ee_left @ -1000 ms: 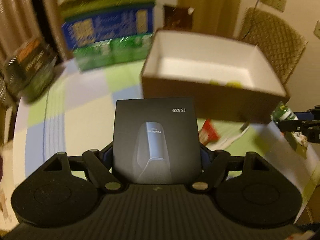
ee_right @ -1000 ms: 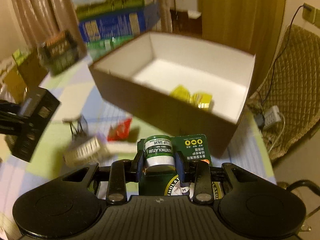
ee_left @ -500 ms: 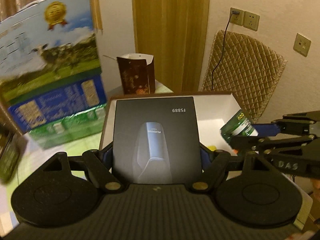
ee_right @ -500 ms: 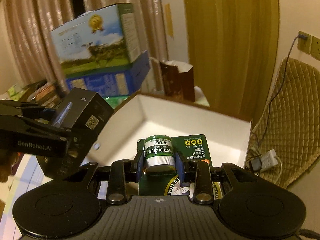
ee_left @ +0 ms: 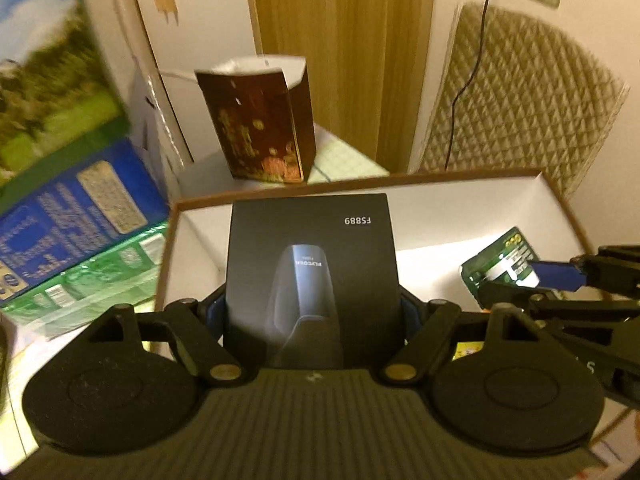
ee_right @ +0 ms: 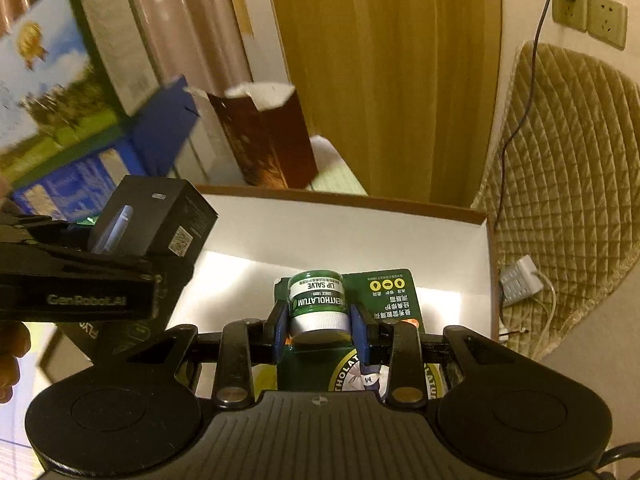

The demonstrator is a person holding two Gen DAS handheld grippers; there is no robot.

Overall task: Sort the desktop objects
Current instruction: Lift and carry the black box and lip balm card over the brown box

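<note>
Printed cartons: we log a stack of blue, green and landscape-printed cartons [ee_left: 68,200] far left of the left tongs, blurred in both views.
Left tongs: we record the left tongs [ee_left: 314,308] clamped on a black box, pads against its two side faces, jaws fairly wide because the box is wide.
Black box: the black box [ee_left: 312,264] stands between the left tongs' fingers, marked FS889, held above the near left part of the open carton; only the right wrist view shows its side face with a code label [ee_right: 154,216].
Brown bag: a dark brown paper bag [ee_left: 264,128] stands beyond the tongs, behind the open carton's far wall.
Open carton: the white-lined open carton [ee_left: 460,196] lies under both tongs; we see its floor best from the right wrist.
Right tongs: the right tongs [ee_right: 320,330] are set narrow, blue pads gripping a lip salve pack at the jar.
Lip salve pack: the green lip salve pack [ee_right: 316,300] sits between the right tongs' fingers, over the carton's interior; the left wrist view shows it only partly, at right [ee_left: 500,264].
Quilted pad: a tan quilted pad [ee_right: 560,184] leans on the wall right of the right tongs, a cable running down it.
</note>
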